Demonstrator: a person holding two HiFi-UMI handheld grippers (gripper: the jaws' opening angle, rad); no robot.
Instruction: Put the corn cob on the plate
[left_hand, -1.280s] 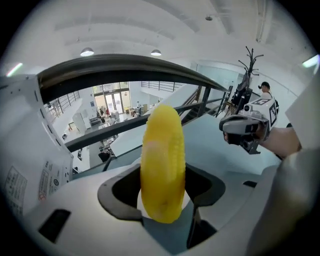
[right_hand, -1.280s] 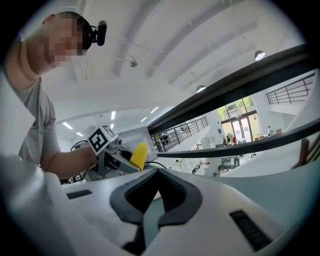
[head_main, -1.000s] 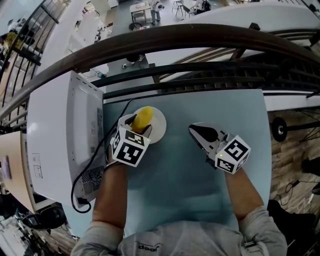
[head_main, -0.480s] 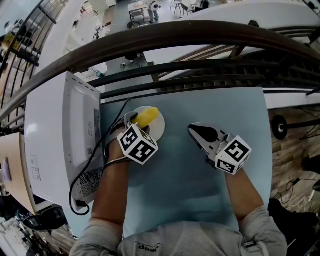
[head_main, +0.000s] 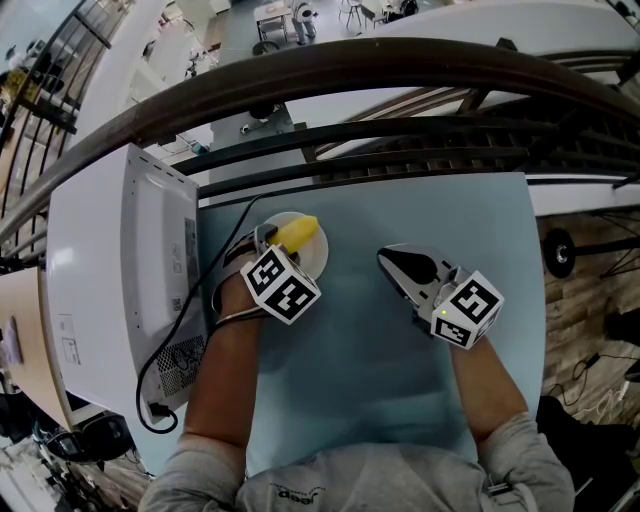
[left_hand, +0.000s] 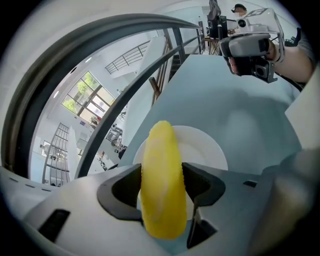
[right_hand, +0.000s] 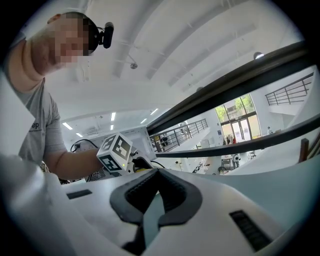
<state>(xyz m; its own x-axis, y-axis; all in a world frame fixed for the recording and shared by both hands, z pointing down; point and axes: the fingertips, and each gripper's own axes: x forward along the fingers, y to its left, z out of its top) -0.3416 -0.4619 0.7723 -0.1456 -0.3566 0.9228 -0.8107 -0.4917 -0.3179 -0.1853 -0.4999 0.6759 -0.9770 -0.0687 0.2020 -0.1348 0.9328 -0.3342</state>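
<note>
Left gripper (left_hand: 163, 194) jaws stand wide, pads clamped on the corn cob (left_hand: 160, 160). It points steeply down over the white plate (left_hand: 212, 150) near the table's (head_main: 400, 400) far left corner; cob-to-plate contact unclear. Right gripper (right_hand: 152, 200) jaws are together, empty, held roughly level, well apart.

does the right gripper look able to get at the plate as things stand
Probably yes: only bare table lies between the right gripper and the plate. The left gripper, shut on the corn cob, crowds the plate's far side, so the near rim looks freest.
</note>
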